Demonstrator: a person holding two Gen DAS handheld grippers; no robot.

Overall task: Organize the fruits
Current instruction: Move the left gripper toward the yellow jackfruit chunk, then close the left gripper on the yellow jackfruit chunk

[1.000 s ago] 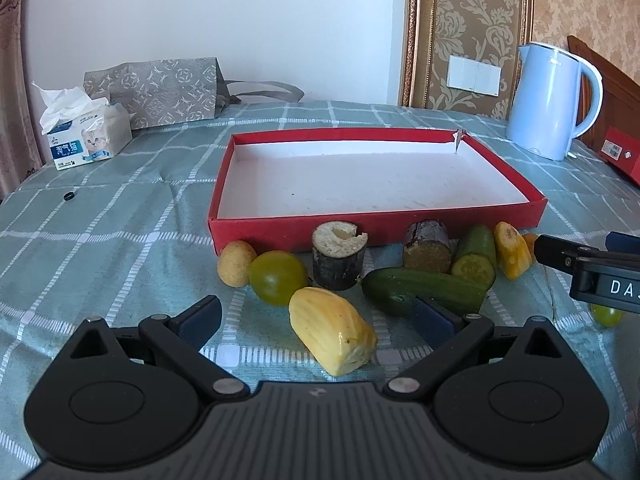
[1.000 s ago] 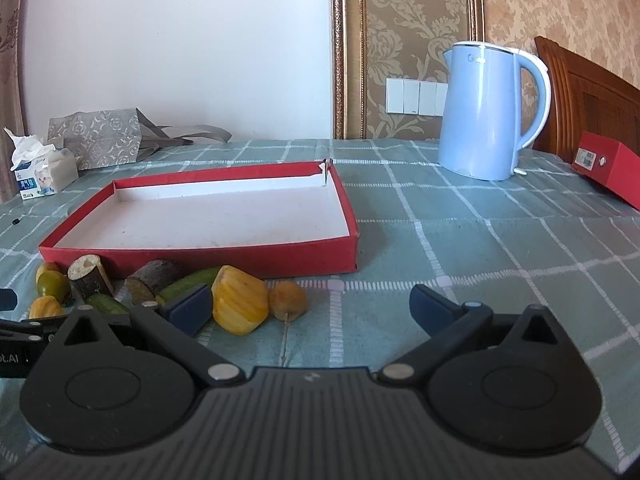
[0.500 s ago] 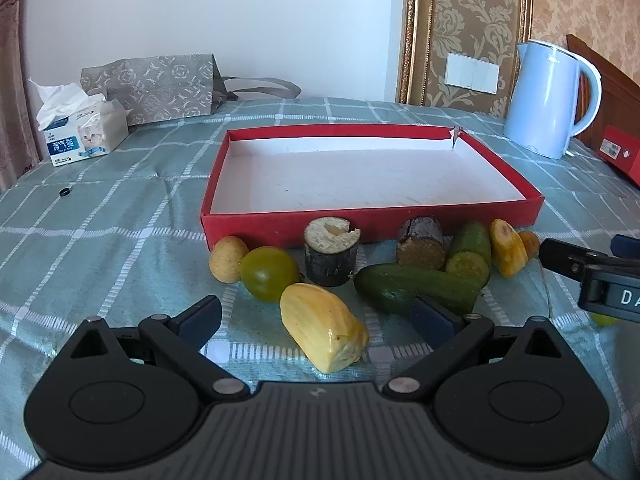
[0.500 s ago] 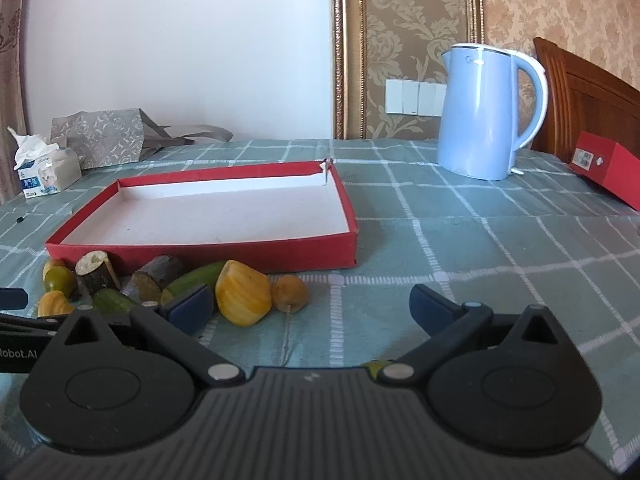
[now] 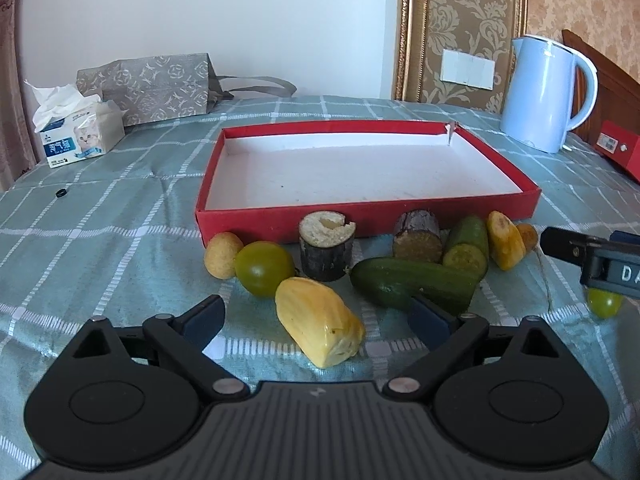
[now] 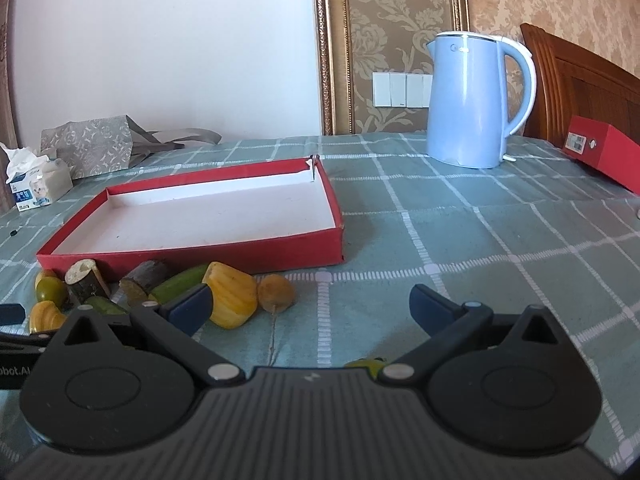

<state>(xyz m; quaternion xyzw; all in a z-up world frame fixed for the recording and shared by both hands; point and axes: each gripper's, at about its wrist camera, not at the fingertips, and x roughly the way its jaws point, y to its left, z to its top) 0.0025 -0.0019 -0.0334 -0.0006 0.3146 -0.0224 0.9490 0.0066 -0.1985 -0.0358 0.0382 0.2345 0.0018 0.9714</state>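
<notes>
An empty red tray [image 5: 372,222] with a white floor lies on the checked cloth; it also shows in the right wrist view [image 6: 192,254]. Fruit pieces lie along its near side: a yellow jackfruit piece [image 5: 318,326], a green tomato [image 5: 264,268], a small tan fruit [image 5: 222,254], a dark sugarcane stub [image 5: 326,248], a cucumber [image 5: 412,286]. My left gripper [image 5: 316,316] is open, its jaws either side of the yellow piece. My right gripper [image 6: 310,306] is open and empty above bare cloth, beside another yellow piece [image 6: 232,300] and a brown fruit [image 6: 276,292].
A blue kettle [image 6: 476,100] stands at the back right, with a red box [image 6: 600,152] beside it. A tissue box [image 5: 78,136] and a grey bag [image 5: 148,84] sit at the back left. A small green fruit [image 5: 604,304] lies under the right gripper.
Both grippers have drawn back and risen slightly, so the fruits and tray sit a little farther off. Both stay open and nothing was taken hold of.
</notes>
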